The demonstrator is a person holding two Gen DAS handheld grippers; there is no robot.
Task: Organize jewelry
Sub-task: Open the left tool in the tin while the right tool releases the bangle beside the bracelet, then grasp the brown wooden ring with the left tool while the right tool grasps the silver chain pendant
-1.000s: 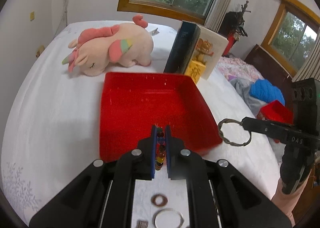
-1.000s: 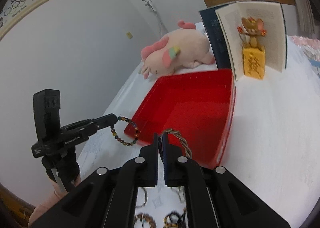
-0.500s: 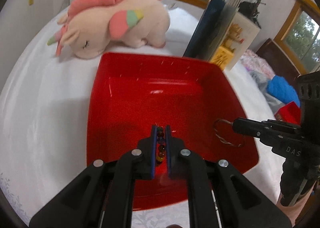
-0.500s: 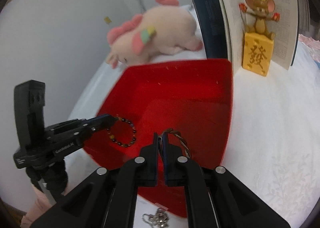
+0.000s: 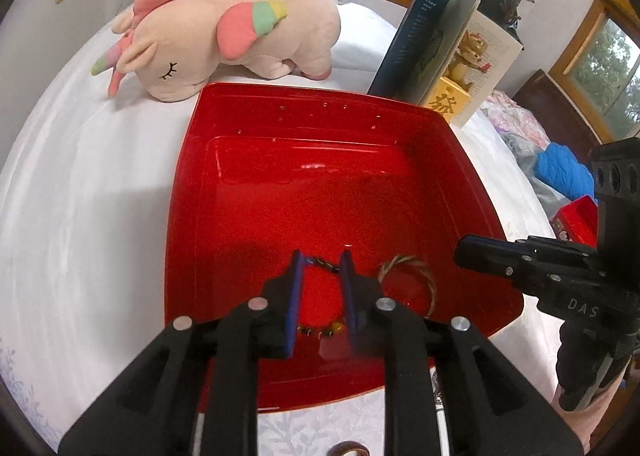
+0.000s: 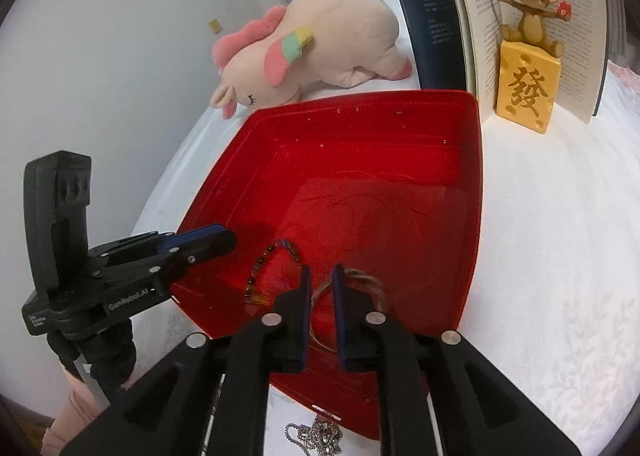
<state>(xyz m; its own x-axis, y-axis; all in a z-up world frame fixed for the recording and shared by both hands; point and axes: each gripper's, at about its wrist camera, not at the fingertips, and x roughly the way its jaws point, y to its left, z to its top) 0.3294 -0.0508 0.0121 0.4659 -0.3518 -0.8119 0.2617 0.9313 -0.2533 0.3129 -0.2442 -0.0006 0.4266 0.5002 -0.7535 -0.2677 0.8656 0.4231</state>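
Tray (image 5: 224, 215), big and red, fills the left wrist view. It sits on a white bed cover (image 5: 80, 195). The left gripper (image 5: 322, 260) hangs over the tray's near part. Its jaws have just been opening and now stand apart. The bead bracelet (image 5: 323, 330) lies on the tray floor between them, and the pads do not press it. Just right of it in the tray lies the twisted rope bracelet (image 5: 424, 276). The right gripper (image 5: 464, 252) pokes in over the tray's right rim. A pink plush unicorn (image 5: 224, 31) lies behind the tray.

In the right wrist view, the right gripper (image 6: 321, 276) is over the tray's (image 6: 472, 183) near edge. Its jaws have just been opening too, and a small gap shows. The rope bracelet (image 6: 372, 284) lies loose in the tray under them. The bead bracelet (image 6: 260, 268) lies in the tray just left of it. The left gripper (image 6: 224, 240) reaches over the tray's left rim. A silver chain (image 6: 316, 436) lies on the cover in front of the tray. A mouse figure (image 6: 528, 11) stands behind the tray by an open book (image 6: 456, 15).
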